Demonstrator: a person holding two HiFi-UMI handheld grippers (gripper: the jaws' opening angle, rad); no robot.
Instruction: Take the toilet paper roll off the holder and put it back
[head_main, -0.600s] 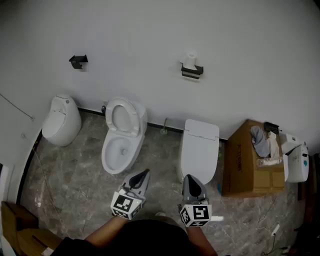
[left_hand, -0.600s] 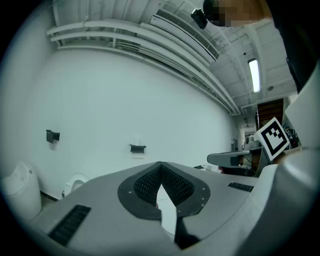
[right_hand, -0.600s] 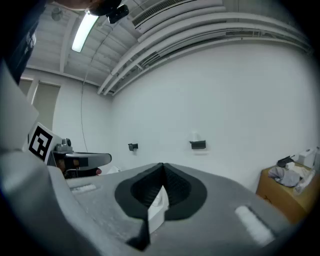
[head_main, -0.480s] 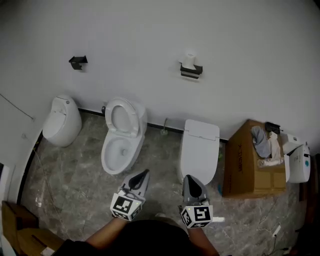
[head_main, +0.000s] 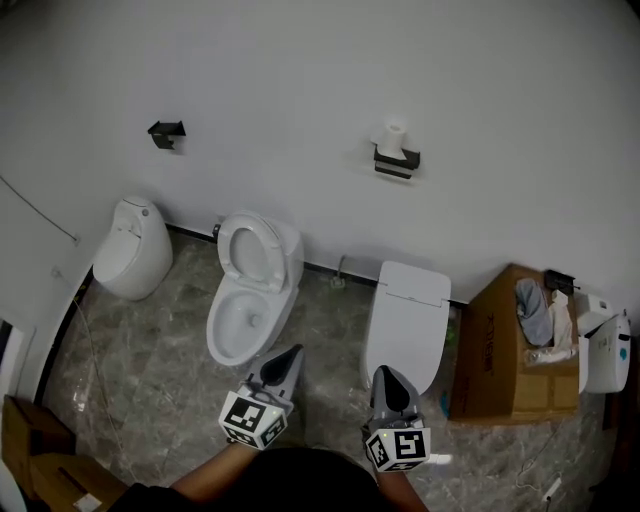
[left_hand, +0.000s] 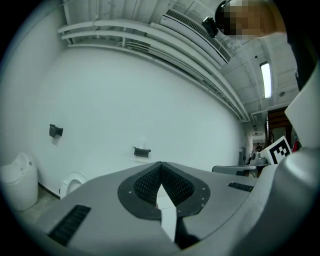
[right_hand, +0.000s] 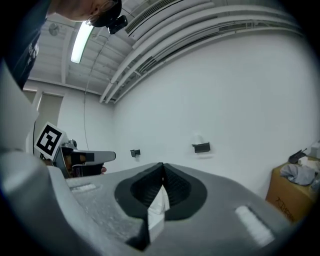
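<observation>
Approach step: left gripper (head_main: 293, 352) and right gripper (head_main: 386, 373), fingers closed and empty, are well apart from the toilet paper roll (head_main: 393, 134) on its holder (head_main: 397, 160); next, move closer.

You are wearing a dark top (head_main: 290, 488), and you are carrying a grey tapered plastic left gripper (head_main: 290, 358) and a matching right gripper (head_main: 386, 376), each bearing a white cube (head_main: 252, 418) with black square markers and black ribbed pads (left_hand: 145, 183).

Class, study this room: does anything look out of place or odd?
The toilet paper roll stands on top of the wall holder, not hung on it. An open cardboard box stuffed with cloth sits on the floor.
</observation>
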